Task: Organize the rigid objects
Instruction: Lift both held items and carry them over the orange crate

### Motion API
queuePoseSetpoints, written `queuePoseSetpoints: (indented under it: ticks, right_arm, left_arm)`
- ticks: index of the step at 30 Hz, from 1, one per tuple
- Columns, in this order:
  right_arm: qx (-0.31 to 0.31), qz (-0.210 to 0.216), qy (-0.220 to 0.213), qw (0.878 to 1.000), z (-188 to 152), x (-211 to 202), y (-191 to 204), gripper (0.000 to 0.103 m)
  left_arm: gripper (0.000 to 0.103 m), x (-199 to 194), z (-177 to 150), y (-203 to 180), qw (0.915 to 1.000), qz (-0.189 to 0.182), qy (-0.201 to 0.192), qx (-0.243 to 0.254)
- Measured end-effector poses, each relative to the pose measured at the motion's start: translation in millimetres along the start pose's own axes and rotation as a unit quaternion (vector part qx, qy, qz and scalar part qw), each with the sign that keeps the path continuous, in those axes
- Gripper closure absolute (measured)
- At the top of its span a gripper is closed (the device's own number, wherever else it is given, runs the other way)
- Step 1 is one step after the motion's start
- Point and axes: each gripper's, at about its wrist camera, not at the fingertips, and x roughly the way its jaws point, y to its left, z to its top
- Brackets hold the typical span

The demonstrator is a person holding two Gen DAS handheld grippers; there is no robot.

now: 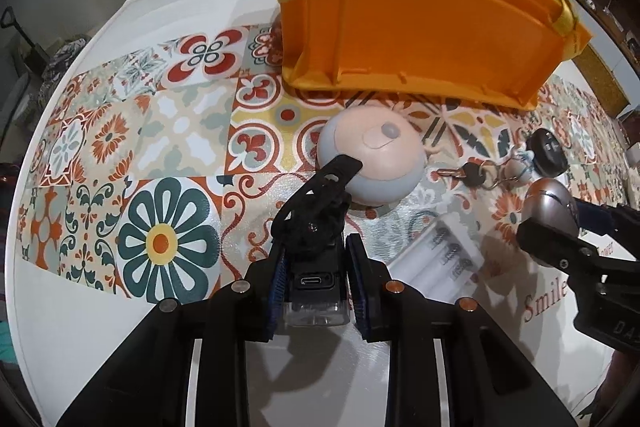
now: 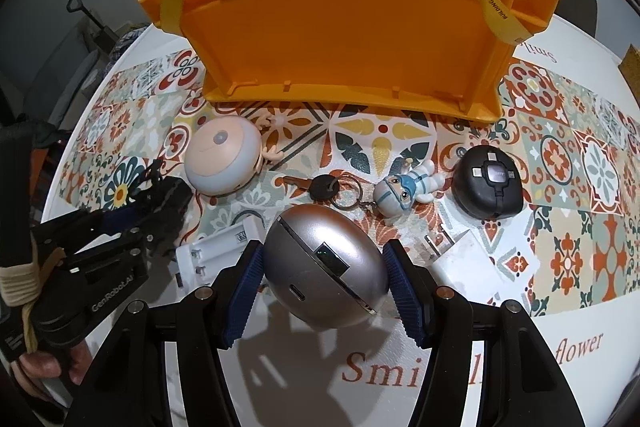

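My left gripper point(image 1: 316, 291) is shut on a small black device with a strap and a USB port point(image 1: 314, 247), held above the table; it also shows in the right wrist view point(image 2: 164, 211). My right gripper point(image 2: 324, 267) is shut on a silver egg-shaped device point(image 2: 324, 263), seen at the right edge of the left wrist view point(image 1: 554, 203). An orange plastic basket with yellow handles point(image 2: 340, 35) stands at the back point(image 1: 420, 27). In front of it lie a round pink-and-grey light point(image 2: 222, 159), a key with an astronaut figure point(image 2: 400, 189) and a black round device point(image 2: 488, 183).
A white battery charger point(image 2: 212, 255) lies between the grippers, also in the left wrist view point(image 1: 436, 263). A white plug adapter point(image 2: 460, 259) lies right of the silver egg. The table carries a patterned tile mat point(image 2: 580, 167); its round white rim point(image 1: 24, 267) is at left.
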Motion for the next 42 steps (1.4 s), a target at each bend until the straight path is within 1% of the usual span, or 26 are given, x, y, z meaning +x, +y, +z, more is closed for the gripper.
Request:
queuePoseSetpoints:
  ticks: [10, 17, 26, 34, 42]
  right_arm:
    - [-0.002, 0.005, -0.02, 1.0, -1, -18, 2, 0.042]
    - [-0.008, 0.009, -0.043, 0.999, 1, -37, 5, 0.042]
    - [-0.009, 0.011, -0.078, 0.997, 5, -61, 5, 0.042]
    - [-0.007, 0.008, -0.113, 0.994, 12, -84, 3, 0.042]
    - [-0.002, 0.005, -0.146, 0.989, 26, -102, -2, 0.042]
  left_arm:
    - [0.074, -30, -1, -5, 0.9997, -0.006, -0.02, -0.008]
    - [0.074, -55, 3, -13, 0.9989, -0.02, -0.039, -0.015]
    - [0.074, -86, 17, -23, 0.9965, -0.016, -0.082, -0.003]
    - [0.074, -106, 31, -30, 0.9936, -0.013, -0.112, 0.007]
    - [0.074, -122, 52, -37, 0.9907, -0.02, -0.134, 0.016]
